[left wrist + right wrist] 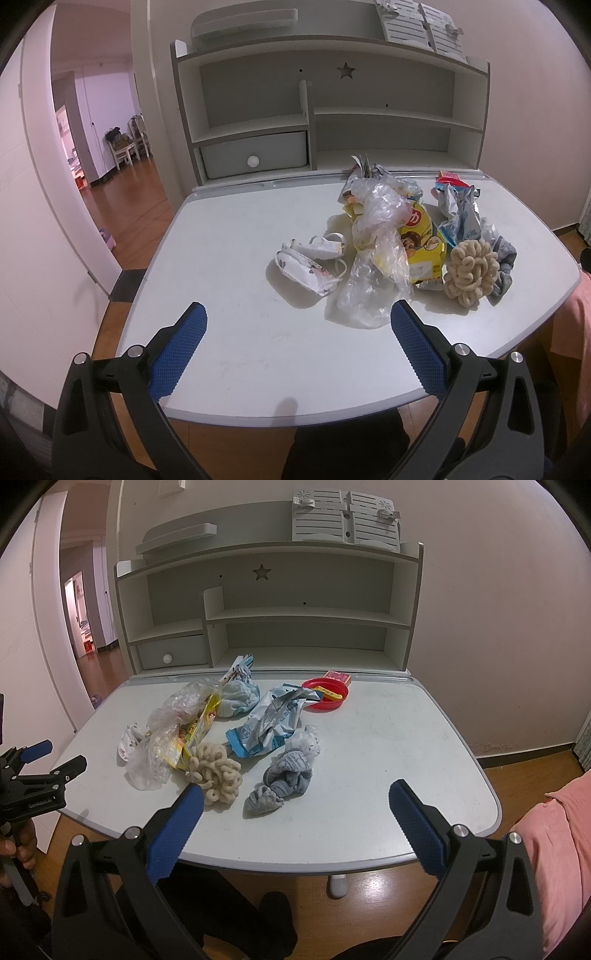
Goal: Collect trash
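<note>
So I hold both the left gripper (298,314) and right gripper (295,792) spread wide, empty, short of the trash pile (388,236), ready to pick.

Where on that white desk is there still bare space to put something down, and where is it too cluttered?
The desk is bare along its right side, right of the grey sock and red dish, and along the front edge. In the left wrist view its left half, left of the face mask, is bare too. The middle is crowded: clear plastic bag, yellow snack packet, beige rope coil.
</note>
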Action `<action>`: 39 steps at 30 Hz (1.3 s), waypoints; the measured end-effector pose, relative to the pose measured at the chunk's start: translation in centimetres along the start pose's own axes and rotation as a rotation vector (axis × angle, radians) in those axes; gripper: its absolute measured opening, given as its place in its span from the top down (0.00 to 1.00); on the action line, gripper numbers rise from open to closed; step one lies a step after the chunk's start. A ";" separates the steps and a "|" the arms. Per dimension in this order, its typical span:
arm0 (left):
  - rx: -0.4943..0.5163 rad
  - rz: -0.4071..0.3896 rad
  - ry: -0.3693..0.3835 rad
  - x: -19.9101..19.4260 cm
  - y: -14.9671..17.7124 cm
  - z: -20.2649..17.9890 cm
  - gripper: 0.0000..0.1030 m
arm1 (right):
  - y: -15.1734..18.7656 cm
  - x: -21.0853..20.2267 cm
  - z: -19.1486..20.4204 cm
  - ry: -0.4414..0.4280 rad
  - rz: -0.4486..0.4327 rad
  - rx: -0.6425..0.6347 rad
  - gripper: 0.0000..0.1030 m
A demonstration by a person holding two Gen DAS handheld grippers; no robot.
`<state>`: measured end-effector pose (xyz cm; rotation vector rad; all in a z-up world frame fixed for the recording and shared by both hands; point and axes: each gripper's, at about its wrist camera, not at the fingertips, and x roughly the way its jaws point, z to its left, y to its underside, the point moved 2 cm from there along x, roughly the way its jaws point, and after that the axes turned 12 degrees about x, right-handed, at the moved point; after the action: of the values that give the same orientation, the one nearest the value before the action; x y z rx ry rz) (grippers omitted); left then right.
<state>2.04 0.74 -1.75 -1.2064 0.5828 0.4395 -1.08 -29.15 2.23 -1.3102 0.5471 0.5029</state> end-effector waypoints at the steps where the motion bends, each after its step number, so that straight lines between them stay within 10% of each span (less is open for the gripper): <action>1: 0.000 0.002 0.000 0.1 0.0 0.0 0.06 | 0.0 0.0 0.0 0.000 0.001 -0.001 0.06; 20: -0.030 0.064 0.037 2.4 0.3 1.5 0.06 | 0.3 0.5 0.1 0.001 0.010 -0.012 0.06; 34: 0.015 0.241 0.097 13.4 -3.5 3.9 0.06 | 1.4 3.3 -1.8 0.012 0.079 0.012 0.06; 39: 0.068 0.268 0.128 15.6 -3.7 3.3 0.27 | 2.0 4.6 -2.5 0.006 0.119 0.022 0.06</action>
<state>16.95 2.93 -8.10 -1.1009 0.8688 0.5668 0.99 -31.01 -2.64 -1.2631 0.6361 0.5897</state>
